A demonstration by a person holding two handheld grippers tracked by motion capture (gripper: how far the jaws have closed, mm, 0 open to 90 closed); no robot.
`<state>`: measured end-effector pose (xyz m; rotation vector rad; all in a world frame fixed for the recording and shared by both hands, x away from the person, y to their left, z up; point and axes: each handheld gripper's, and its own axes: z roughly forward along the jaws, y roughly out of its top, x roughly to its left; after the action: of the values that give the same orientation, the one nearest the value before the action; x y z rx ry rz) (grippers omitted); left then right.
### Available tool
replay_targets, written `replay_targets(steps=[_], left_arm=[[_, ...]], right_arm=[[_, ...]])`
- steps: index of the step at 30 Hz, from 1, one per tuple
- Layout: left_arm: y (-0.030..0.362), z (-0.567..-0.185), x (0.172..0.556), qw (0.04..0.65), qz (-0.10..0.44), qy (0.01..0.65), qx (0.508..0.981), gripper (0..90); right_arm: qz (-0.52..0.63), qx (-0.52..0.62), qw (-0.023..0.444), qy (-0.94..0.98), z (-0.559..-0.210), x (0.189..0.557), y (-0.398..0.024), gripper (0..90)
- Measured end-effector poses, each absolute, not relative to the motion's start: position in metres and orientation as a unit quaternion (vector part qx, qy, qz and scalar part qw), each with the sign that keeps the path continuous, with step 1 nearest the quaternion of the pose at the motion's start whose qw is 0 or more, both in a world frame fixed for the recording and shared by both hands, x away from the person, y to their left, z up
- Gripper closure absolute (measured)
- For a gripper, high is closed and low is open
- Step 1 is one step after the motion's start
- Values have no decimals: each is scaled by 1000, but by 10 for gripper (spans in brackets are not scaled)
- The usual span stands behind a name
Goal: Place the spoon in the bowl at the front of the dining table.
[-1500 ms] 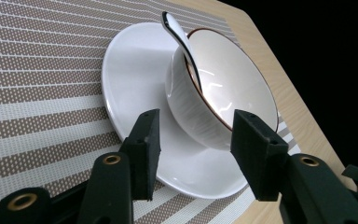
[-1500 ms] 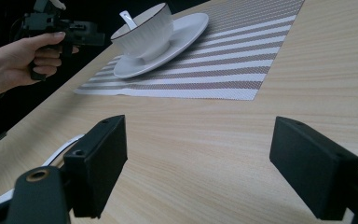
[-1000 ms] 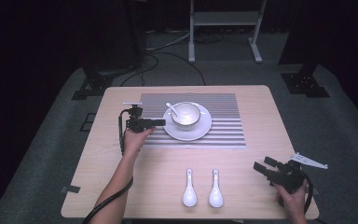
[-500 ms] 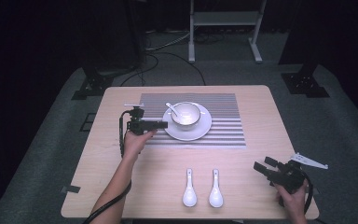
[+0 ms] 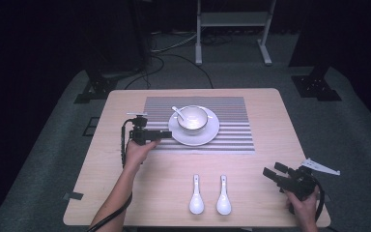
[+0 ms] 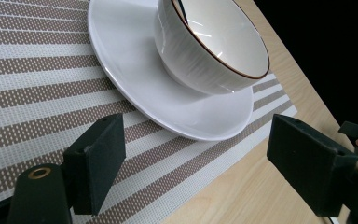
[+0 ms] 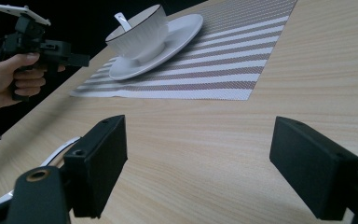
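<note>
So the left gripper (image 5: 166, 135) sits at the left edge of the striped placemat (image 5: 232, 128), pointing right at the white plate (image 5: 207, 137). Its jaws have just been opening and they stand wide apart now, nothing between them. From the left gripper view the plate's rim is just past the jaw tips, close but not touching as far as I can see. The white bowl (image 5: 192, 119) sits in the middle of that plate, with a small white spoon (image 5: 177, 112) leaning inside it, handle sticking out to the far left.

The plate and bowl are on the mat, on the far half of the wooden table (image 5: 265, 159), a bit left of the mat's centre.

The right gripper (image 5: 272, 173) is down at the near right corner of the table, well apart from everything, held low and pointing left and away. Jaws spread wide too, just bare wood between them in the right gripper view.

Two more white spoons lie side by side near the near edge, the left one (image 5: 196, 199) and the right one (image 5: 223, 198), handles pointing away. Neither gripper is near them.
</note>
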<state>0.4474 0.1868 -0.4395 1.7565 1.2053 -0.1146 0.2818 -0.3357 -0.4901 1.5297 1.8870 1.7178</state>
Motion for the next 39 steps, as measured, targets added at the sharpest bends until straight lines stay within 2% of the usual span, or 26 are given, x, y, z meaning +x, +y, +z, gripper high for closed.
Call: replay_targets(steps=[1, 17, 19, 39], left_arm=[[186, -439, 445, 481, -48, 495, 722, 162], [183, -443, 432, 469, -40, 484, 738, 158], [183, -444, 431, 464, -40, 488, 738, 103], [187, -451, 407, 478, -49, 472, 739, 99]], right_arm=[[575, 513, 83, 632, -490, 282, -336, 179], [575, 516, 86, 630, -490, 282, -336, 179], [575, 517, 85, 628, -490, 281, -337, 179], [573, 523, 87, 625, -491, 281, -337, 179]])
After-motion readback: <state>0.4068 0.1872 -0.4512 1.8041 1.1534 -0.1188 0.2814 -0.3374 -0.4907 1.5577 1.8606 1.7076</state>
